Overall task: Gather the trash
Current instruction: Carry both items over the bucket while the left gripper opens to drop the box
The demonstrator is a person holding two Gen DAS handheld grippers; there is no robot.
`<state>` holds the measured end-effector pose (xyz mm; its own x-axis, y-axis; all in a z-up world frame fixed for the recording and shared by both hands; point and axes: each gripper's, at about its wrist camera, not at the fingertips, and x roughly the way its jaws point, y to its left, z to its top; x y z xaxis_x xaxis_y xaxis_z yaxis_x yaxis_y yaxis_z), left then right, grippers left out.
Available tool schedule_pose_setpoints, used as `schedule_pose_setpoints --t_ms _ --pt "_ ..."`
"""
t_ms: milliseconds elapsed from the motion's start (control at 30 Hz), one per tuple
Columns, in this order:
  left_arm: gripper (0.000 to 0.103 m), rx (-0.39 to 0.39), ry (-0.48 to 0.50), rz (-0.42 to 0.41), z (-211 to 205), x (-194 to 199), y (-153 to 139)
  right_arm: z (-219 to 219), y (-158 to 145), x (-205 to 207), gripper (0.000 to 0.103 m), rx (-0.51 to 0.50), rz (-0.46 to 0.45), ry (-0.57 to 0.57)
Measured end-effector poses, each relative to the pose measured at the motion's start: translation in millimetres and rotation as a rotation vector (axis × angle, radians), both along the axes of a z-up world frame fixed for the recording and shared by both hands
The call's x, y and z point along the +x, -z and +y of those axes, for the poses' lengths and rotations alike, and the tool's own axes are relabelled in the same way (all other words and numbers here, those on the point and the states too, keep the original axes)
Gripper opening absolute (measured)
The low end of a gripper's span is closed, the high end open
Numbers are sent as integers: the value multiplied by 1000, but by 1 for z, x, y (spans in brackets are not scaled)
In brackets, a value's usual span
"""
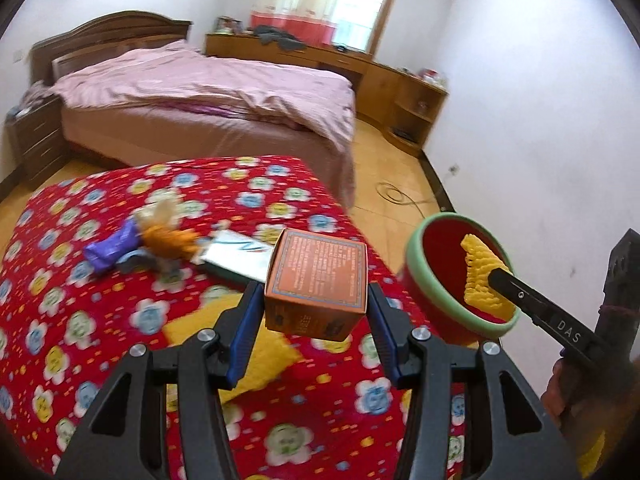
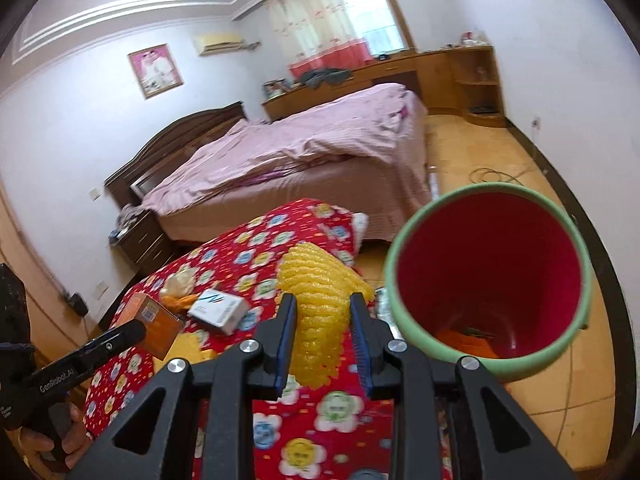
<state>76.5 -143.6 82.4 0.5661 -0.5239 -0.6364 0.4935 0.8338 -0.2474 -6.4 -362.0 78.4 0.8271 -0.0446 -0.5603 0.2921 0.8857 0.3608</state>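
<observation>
Left wrist view is showing the left gripper [image 1: 316,300] clamping an orange cardboard box [image 1: 316,284] between its blue pads, jaws standing about half open around the box's width, lifted clear of the red flowered cloth [image 1: 100,340]. Beside it, the right gripper [image 2: 324,336] is pinching a crumpled piece of yellow foam netting [image 2: 320,312], jaws narrowed onto it, and in the left view that netting is hanging at the mouth of the red bin with a green rim [image 2: 488,276], which is standing on the floor just beside the covered surface.

Judging by the frames, the task is partly done: something orange is already lying at the bottom of the bin, and 2 more pieces are in hand, neither yet dropped. Still lying on the cloth are a white box [image 2: 218,308], a purple wrapper [image 1: 110,250], some orange and pale scraps [image 1: 168,236], and a yellow sheet [image 1: 240,344] that is sitting under the left gripper. So several pickups are likely remaining after these 2 are released.
</observation>
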Motion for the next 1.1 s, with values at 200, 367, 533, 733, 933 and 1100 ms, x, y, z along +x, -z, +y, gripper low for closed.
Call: schedule_pose_setpoints --t_ms 200,367,533,733,933,1100 --pt "52 17 97 -10 -48 -2 0 -33 8 -19 29 17 11 92" --pt "52 37 171 -16 -88 -3 3 -57 17 -30 29 36 16 156" --pt "52 54 239 -7 -128 -1 11 -81 28 -39 30 56 26 210" --pt "52 58 296 19 -168 -1 22 -109 38 -48 31 68 46 262" --pt "52 95 339 36 -203 0 37 -127 45 -53 32 77 54 288" --pt "52 146 345 41 -219 2 48 -135 51 -53 32 96 63 305"
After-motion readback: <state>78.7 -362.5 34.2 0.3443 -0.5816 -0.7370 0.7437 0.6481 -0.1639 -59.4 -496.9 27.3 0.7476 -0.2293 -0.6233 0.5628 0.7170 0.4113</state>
